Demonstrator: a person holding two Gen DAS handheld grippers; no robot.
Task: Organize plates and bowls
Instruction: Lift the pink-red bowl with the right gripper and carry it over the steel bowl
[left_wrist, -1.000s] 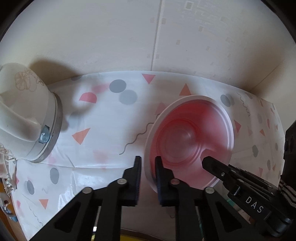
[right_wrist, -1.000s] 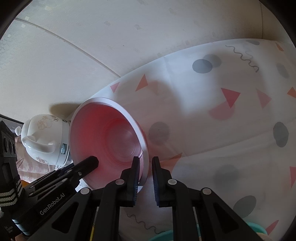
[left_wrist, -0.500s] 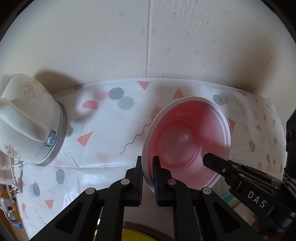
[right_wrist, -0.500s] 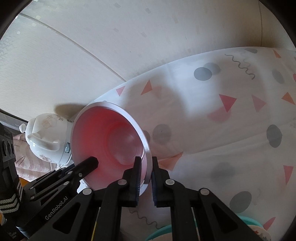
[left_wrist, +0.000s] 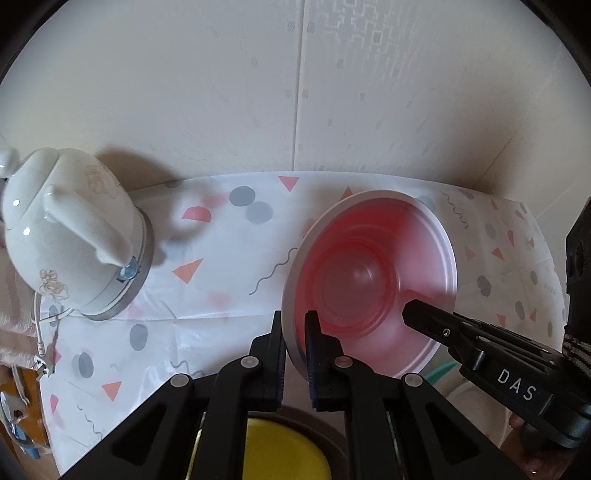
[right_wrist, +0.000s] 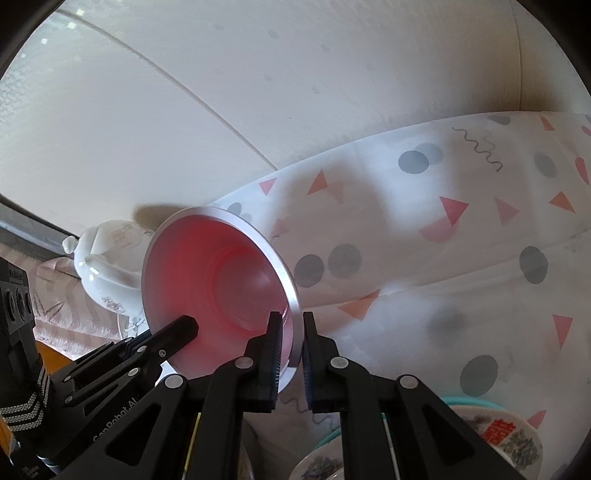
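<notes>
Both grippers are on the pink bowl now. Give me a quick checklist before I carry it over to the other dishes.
1. Left gripper clamped on the pink bowl rim: ok.
2. Right gripper clamped on the opposite rim: ok.
3. Bowl clear of the patterned tablecloth: cannot tell.
4. Bowl empty: ok.
5. White kettle apart from the bowl: ok.
6. Room on the patterned dishes below: cannot tell.

The round translucent bowl (left_wrist: 373, 280) glows pink-red inside, paling to a whitish rim. Under it lies a white plastic tablecloth (left_wrist: 221, 258) printed with grey dots, coral and pink triangles, and thin dark squiggles. The glossy white ceramic kettle (left_wrist: 70, 229) carries faint gold flower motifs — its base ring is grey. Both black plastic grippers — left (left_wrist: 293, 343), right (right_wrist: 291, 345) — bear white lettering.
</notes>
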